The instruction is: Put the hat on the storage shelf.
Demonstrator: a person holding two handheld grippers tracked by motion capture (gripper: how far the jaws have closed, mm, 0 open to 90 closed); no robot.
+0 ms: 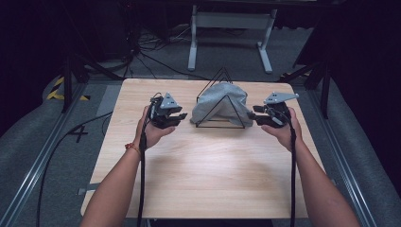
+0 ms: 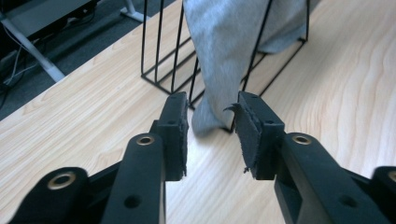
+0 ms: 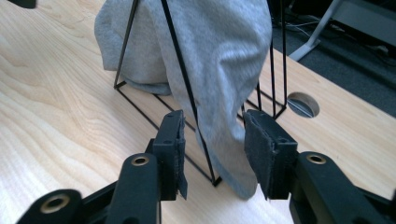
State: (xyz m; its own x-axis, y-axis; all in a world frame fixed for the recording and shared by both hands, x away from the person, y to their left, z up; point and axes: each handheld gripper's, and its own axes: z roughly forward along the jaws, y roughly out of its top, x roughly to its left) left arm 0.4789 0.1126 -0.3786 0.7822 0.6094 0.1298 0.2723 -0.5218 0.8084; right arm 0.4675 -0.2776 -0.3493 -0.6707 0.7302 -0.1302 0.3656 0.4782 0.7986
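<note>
A grey cloth [image 1: 222, 101] hangs draped over a black triangular wire rack [image 1: 221, 124] at the back middle of the wooden table [image 1: 198, 161]. My left gripper [image 1: 182, 117] is level at the rack's left end, my right gripper [image 1: 254, 115] at its right end. In the left gripper view the left gripper [image 2: 211, 100] is open, and a hanging corner of the cloth [image 2: 229, 42] lies just past its tips, beside the rack wires [image 2: 159, 56]. In the right gripper view the right gripper [image 3: 215, 119] stands open, with a fold of cloth [image 3: 219, 51] and a rack wire [image 3: 175, 51] in the gap, unpressed.
The near half of the table is bare wood. A round cable hole [image 3: 303, 103] is cut in the tabletop behind the rack. Past the far edge stand a white desk frame [image 1: 231, 28] and cables on grey carpet. Cables trail from both grippers along the forearms.
</note>
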